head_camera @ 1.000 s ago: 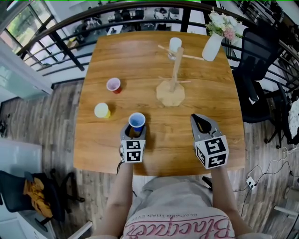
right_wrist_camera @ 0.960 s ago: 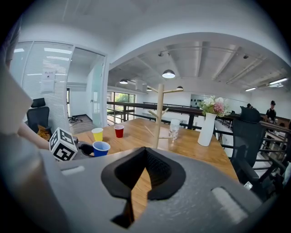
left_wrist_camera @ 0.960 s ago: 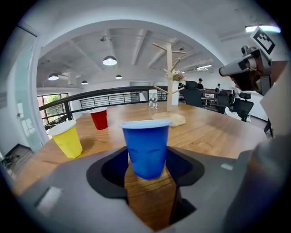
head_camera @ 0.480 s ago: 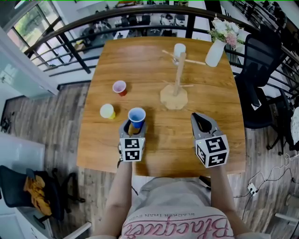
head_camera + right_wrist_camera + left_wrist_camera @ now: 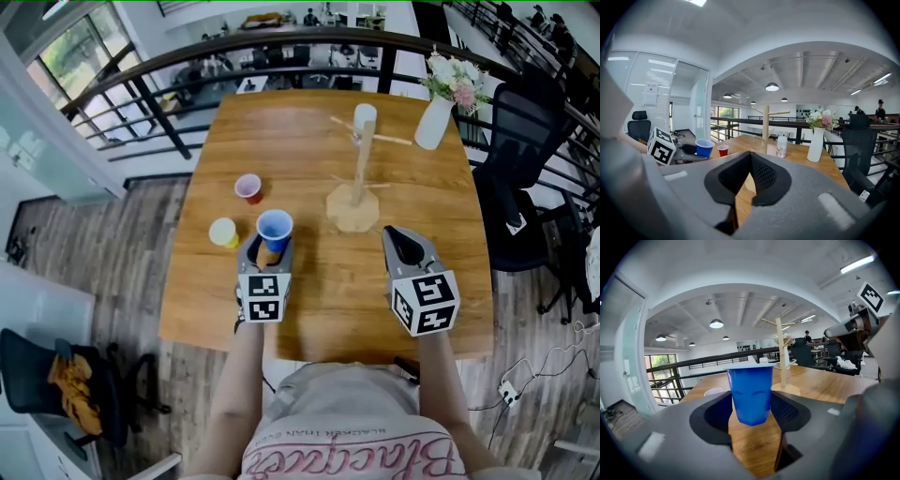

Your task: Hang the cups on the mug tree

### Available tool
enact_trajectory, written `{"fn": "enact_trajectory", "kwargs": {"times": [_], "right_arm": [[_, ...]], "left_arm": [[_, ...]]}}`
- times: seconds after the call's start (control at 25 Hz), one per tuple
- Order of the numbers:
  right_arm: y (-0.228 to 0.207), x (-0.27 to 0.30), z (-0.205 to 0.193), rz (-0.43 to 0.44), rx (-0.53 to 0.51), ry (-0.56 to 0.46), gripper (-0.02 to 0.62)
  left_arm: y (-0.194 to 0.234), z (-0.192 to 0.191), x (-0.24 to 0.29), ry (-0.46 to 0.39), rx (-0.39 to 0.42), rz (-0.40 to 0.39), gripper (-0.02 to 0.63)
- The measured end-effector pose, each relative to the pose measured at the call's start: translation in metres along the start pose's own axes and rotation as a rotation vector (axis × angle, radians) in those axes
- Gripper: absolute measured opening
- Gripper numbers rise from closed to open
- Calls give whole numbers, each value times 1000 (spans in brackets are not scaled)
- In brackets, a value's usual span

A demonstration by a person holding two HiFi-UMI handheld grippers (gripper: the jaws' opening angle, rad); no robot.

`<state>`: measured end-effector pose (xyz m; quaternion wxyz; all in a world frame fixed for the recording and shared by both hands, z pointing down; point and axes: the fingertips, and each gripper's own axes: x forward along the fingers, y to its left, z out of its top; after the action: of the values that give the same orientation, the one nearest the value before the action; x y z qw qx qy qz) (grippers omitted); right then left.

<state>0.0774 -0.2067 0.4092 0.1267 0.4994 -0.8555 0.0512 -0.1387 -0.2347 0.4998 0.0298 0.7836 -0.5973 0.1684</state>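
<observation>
Cups stand toward the left of a wooden table [image 5: 328, 286]: a red cup [image 5: 248, 187] farther off and a yellow cup [image 5: 223, 232] nearer, close together but apart. Just right of the yellow one, a blue cup [image 5: 275, 225] is held in the left gripper [image 5: 267, 247]. The left gripper view shows this gripper's jaws partly open around the cup's lower half, with the pads pressing its two sides. The cup is upright with its mouth upward, and its base hangs clear of the tabletop.

The mug tree [image 5: 361, 155] stands on its round base past the middle of the table, well apart from the blue cup and to its right in the head view. Thin pegs branch off its post. A clear cup [image 5: 365, 114] shows at the top of the post in the head view. In the right gripper view it seems to stand on the table just beyond the tree rather than hang on a peg, but that is hard to settle. A white vase [image 5: 434, 122] of flowers stands near the table's far right corner.

The right gripper [image 5: 401, 236] hovers over the near right part of the table. Its jaws are closed, the tips meet, and nothing is between them.
</observation>
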Motion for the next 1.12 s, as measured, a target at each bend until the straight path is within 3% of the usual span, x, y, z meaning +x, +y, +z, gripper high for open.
{"fn": "enact_trajectory", "kwargs": {"times": [0.56, 0.8, 1.12], "right_arm": [[-9, -4, 17, -16, 13, -43, 2], [-20, -7, 17, -31, 14, -43, 2], [-29, -8, 18, -41, 27, -45, 2]], "left_arm": [[11, 83, 17, -117, 80, 3, 267], [13, 102, 29, -87, 204, 18, 267], [18, 140, 49, -87, 295, 13, 267]]}}
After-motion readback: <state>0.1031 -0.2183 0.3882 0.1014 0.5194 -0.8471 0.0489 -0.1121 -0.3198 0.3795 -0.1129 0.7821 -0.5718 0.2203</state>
